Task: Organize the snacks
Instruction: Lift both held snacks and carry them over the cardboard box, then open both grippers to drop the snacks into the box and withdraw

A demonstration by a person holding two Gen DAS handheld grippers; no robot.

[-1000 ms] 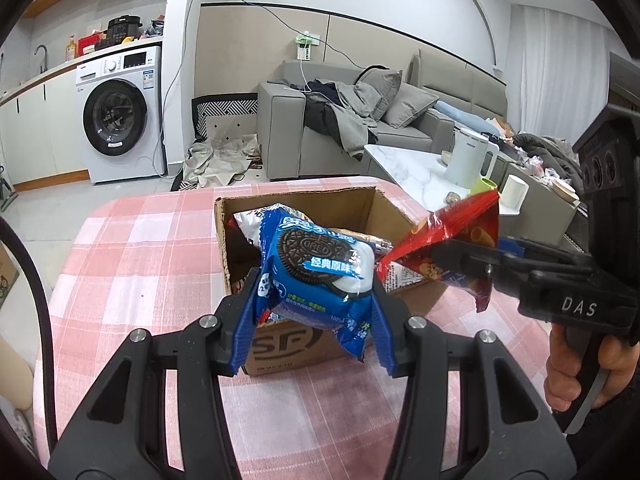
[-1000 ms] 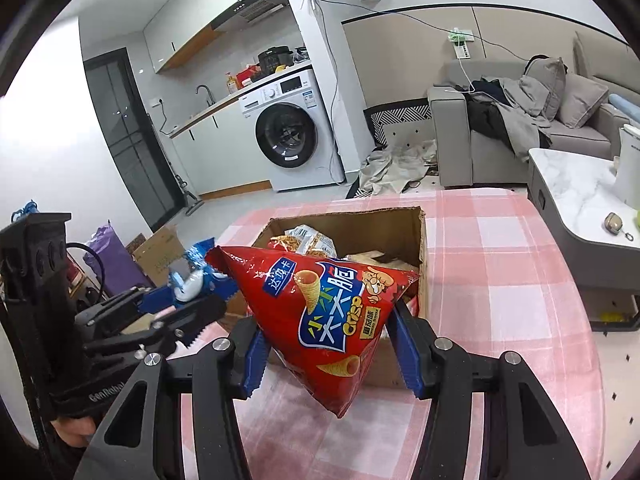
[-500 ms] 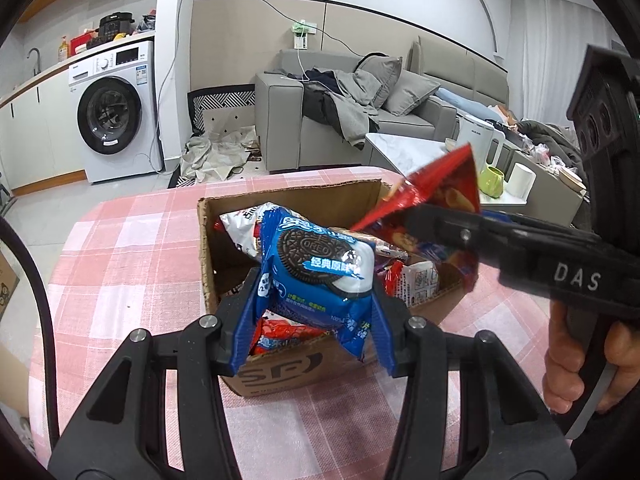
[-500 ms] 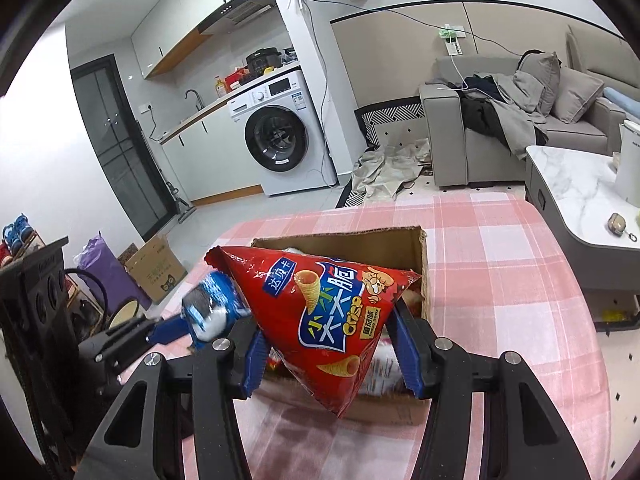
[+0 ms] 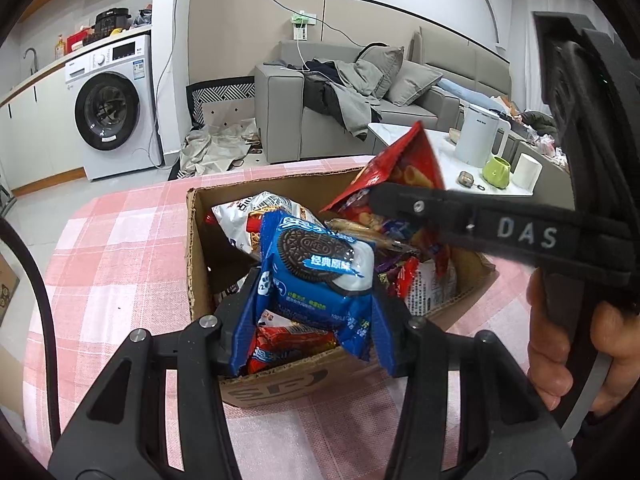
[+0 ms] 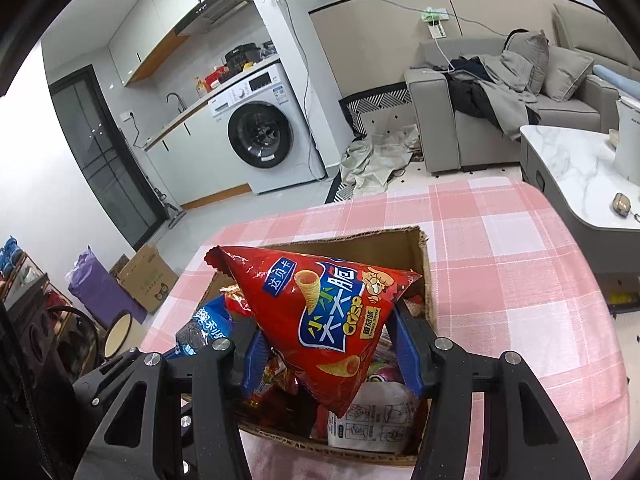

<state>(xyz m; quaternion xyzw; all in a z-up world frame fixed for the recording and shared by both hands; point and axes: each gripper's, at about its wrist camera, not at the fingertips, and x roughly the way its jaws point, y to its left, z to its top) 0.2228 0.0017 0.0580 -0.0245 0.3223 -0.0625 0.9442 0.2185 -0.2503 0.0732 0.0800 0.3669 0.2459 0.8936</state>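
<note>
While the left gripper [image 5: 308,316] pinches a blue Oreo pack [image 5: 320,276] between its jaws, the pack hangs over the near end of the open cardboard box [image 5: 192,248] on the pink checked worktop [image 5: 120,256]. Beside it, the right gripper [image 6: 332,352] has its jaws pressed onto a red cone-crisp bag [image 6: 324,312], held above the same box over the snack packets [image 6: 372,412] already piled inside.
</note>
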